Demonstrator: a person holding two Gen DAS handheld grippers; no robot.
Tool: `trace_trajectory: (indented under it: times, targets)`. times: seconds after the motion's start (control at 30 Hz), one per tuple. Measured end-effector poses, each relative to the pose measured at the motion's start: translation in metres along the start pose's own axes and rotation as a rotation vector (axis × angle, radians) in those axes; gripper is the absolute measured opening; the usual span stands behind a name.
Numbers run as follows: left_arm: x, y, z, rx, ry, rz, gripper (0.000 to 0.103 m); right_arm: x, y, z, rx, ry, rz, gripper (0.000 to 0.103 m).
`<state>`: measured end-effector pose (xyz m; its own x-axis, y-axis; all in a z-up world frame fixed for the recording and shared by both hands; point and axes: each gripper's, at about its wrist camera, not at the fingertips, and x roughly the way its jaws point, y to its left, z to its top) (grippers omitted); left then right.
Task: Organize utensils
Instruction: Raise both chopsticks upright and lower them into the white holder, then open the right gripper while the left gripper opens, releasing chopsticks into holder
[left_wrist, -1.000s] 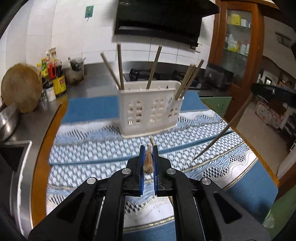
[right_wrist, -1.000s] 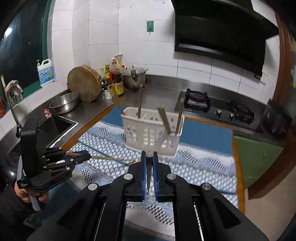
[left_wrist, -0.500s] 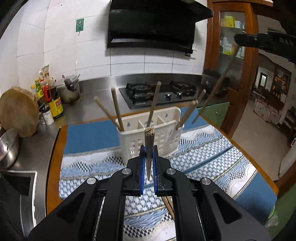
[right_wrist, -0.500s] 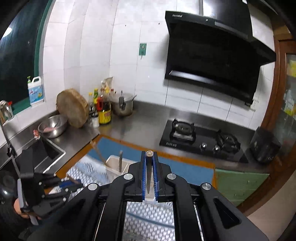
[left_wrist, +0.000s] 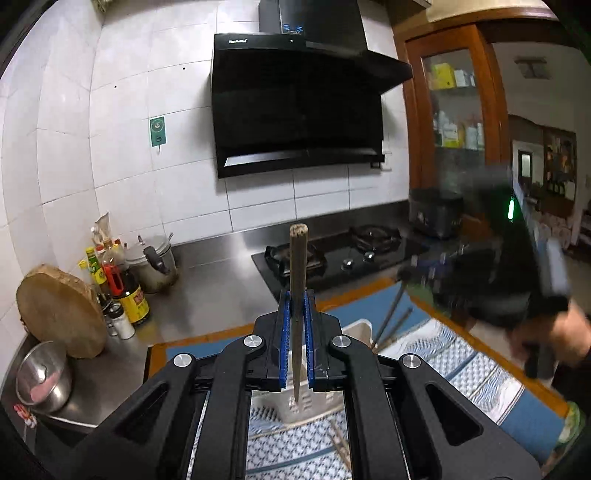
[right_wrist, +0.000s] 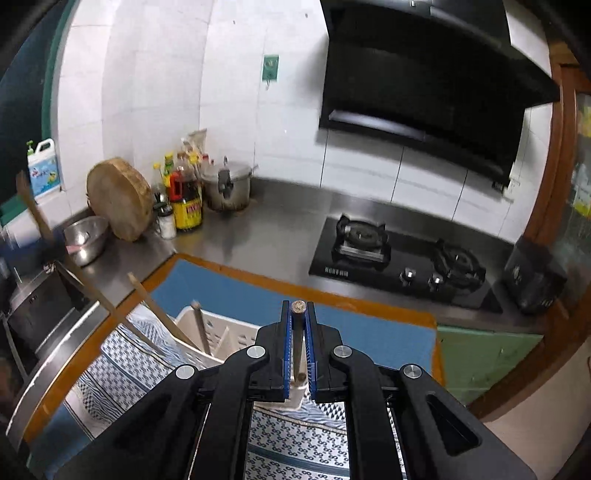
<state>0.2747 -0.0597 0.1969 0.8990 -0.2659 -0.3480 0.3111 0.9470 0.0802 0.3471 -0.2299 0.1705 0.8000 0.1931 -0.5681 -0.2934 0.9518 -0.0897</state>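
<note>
My left gripper (left_wrist: 296, 295) is shut on a wooden chopstick (left_wrist: 297, 280) held upright, thick end up, its thin tip over the white slotted utensil basket (left_wrist: 360, 328). My right gripper (right_wrist: 297, 308) is shut on another chopstick (right_wrist: 297, 332), also upright, its lower end above the same basket (right_wrist: 225, 338). Several chopsticks (right_wrist: 201, 325) stand in the basket. The right gripper shows blurred at the right of the left wrist view (left_wrist: 517, 266). A loose chopstick (left_wrist: 341, 446) lies on the patterned cloth (left_wrist: 469, 373).
A gas hob (right_wrist: 402, 258) sits behind the blue mat (right_wrist: 240, 295). At the left are a round wooden board (right_wrist: 120, 197), sauce bottles (right_wrist: 186, 199), a pot (right_wrist: 227, 184), a steel bowl (right_wrist: 85, 238) and the sink (right_wrist: 40, 310). A range hood (left_wrist: 295, 107) hangs above.
Both grippers have risen and tilted upward, so both chopsticks stand vertical over the basket. The basket has dropped low in both views.
</note>
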Motion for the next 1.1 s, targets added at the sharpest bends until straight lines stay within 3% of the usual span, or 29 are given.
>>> trace_trajectory:
  times: [0.2, 0.53, 0.8, 1.07, 1.1]
  targets:
    - [0.028, 0.0, 0.01, -0.021, -0.005, 0.007, 0.006, 0.021, -0.002, -0.015, -0.003, 0.043, 0.006, 0.007]
    - [0.063, 0.005, 0.013, -0.065, -0.014, 0.02, 0.006, 0.025, -0.008, -0.021, -0.003, 0.032, 0.033, 0.011]
    - [0.094, 0.011, -0.01, -0.1, 0.066, 0.0, 0.006, 0.003, -0.005, -0.029, -0.012, -0.023, 0.052, 0.038]
    - [0.088, 0.017, -0.022, -0.144, 0.092, 0.001, 0.011, -0.029, 0.013, -0.066, -0.002, -0.04, 0.089, 0.051]
    - [0.083, 0.017, -0.023, -0.144, 0.089, 0.005, 0.017, -0.03, 0.016, -0.072, -0.001, -0.031, 0.092, 0.052]
